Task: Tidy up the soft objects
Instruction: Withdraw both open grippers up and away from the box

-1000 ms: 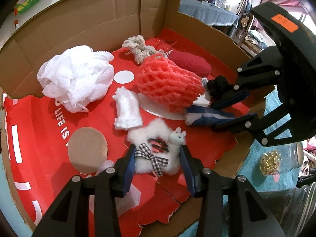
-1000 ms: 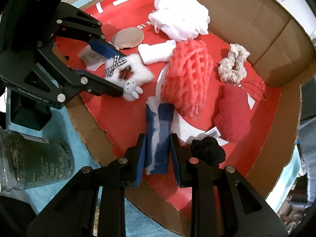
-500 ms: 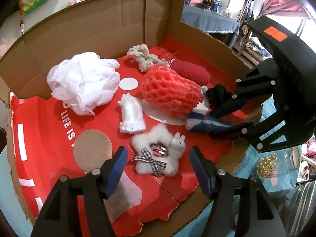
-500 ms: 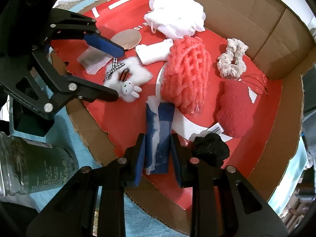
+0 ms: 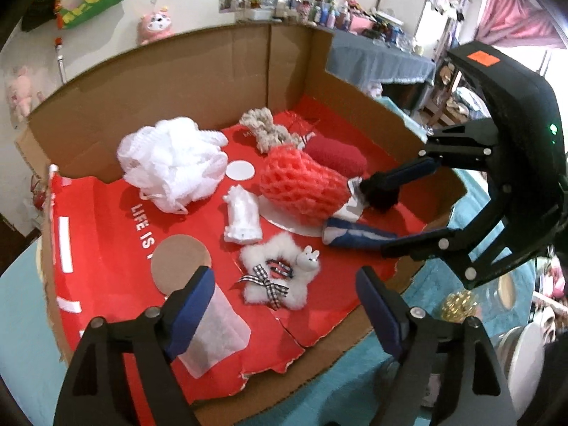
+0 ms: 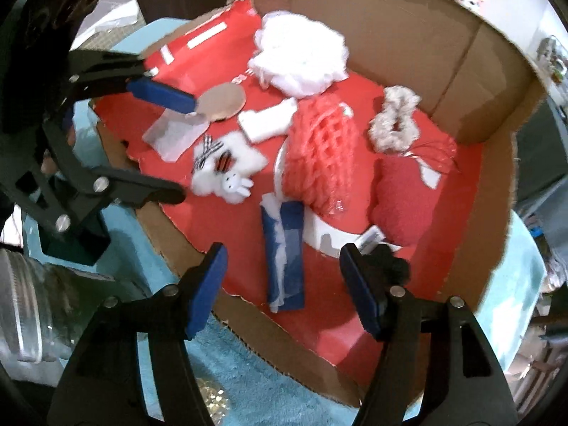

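A cardboard box (image 5: 198,71) lined in red is seen from both wrist cameras, with soft things spread over its floor; the left gripper (image 5: 284,305) is held above the near edge with its jaws opening, wide apart and empty; the white fluffy scrunchie (image 5: 280,275), with its checked bow and small rabbit head, lies on the red floor between and just beyond the pads, untouched. The right gripper (image 6: 284,284) is likewise opening with nothing gripped; the blue and white folded cloth (image 6: 285,248) lies flat between its fingers, clear of both pads. A black pom-pom (image 6: 390,266) sits just beside the right-hand finger. Farther in, a coral net sponge (image 5: 298,184) lies mid-box, a white mesh pouf (image 5: 170,167) to the far left, a beige scrunchie (image 5: 266,129) and a red fuzzy pouch (image 5: 337,156) near the far wall; a small white sock (image 5: 243,216) lies between pouf and fluffy scrunchie.
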A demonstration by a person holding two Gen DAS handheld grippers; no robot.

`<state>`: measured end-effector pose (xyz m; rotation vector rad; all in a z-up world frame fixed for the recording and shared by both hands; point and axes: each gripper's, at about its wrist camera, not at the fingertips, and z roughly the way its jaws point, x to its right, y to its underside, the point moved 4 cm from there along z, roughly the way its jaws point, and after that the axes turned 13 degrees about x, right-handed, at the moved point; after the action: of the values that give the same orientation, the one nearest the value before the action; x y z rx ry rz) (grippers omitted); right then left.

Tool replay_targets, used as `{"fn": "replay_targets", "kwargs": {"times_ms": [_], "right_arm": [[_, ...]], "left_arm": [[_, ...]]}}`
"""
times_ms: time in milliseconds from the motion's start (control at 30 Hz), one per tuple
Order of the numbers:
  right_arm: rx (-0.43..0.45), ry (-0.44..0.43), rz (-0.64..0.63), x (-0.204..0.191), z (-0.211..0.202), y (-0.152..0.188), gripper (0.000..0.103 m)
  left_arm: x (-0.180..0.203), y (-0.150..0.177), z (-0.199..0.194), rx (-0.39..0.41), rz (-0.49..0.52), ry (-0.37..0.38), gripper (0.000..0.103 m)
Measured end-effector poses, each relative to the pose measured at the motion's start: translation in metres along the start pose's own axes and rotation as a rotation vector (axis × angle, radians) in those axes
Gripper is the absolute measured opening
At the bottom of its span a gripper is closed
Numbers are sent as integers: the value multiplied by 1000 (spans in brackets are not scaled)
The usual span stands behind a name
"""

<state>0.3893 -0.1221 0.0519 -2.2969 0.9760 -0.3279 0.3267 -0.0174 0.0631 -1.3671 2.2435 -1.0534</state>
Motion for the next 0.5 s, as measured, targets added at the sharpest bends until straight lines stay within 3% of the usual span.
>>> {"fn": "replay_targets", "kwargs": {"times_ms": [200,500], "right_arm": [[39,70,156,15,-20,-5,65],[106,110,285,0,-48,-5,69]], "left_arm": [[-2,-3,-24,58,-77,-69,99],[-7,1,-43,113,-141,-192,101]]}}
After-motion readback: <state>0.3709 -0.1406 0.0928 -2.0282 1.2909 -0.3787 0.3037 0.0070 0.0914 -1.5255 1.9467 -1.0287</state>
